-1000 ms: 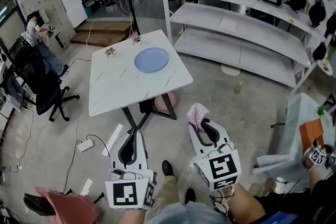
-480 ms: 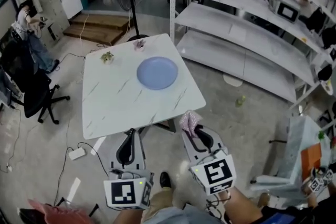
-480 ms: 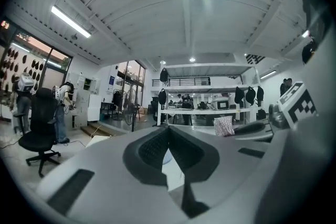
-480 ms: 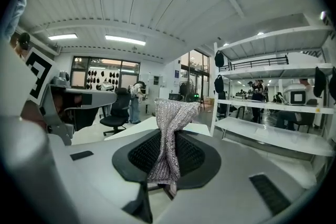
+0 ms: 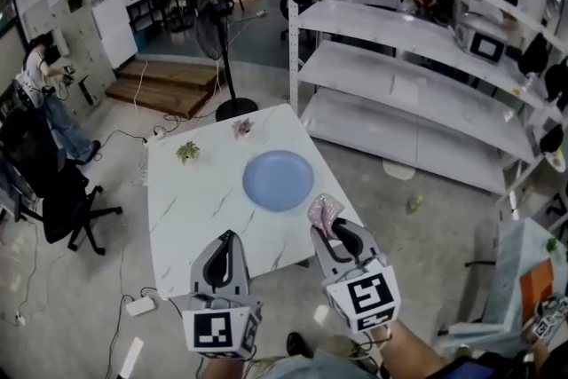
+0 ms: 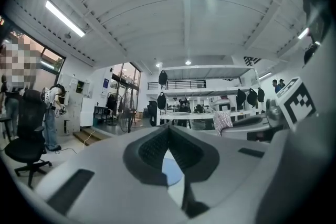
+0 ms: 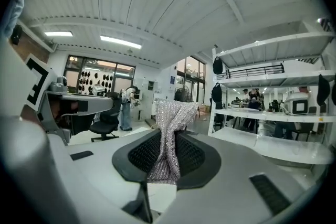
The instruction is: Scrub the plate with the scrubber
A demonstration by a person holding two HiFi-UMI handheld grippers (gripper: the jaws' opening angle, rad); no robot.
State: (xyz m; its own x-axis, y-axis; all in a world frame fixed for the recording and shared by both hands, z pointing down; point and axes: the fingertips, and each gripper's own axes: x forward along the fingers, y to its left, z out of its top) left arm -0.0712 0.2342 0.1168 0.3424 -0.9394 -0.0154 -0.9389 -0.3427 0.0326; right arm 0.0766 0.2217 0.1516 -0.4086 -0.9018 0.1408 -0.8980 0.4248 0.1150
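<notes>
Left gripper [image 5: 227,237], lower centre-left: jaws closed tip to tip, nothing between them.

Plate [image 5: 278,180], centre of frame: blue, flat on the white table [image 5: 191,209], clear of both grippers.

Right gripper [image 5: 330,232], lower centre-right: jaws clamped on the silvery mesh scrubber [image 5: 322,210], which protrudes past the tips near the plate's lower right rim.

Step in hand: approach; scrubbing not yet begun.

Next move: lower the scrubber onto the plate face. The left gripper will probably need to steady the rim.
</notes>
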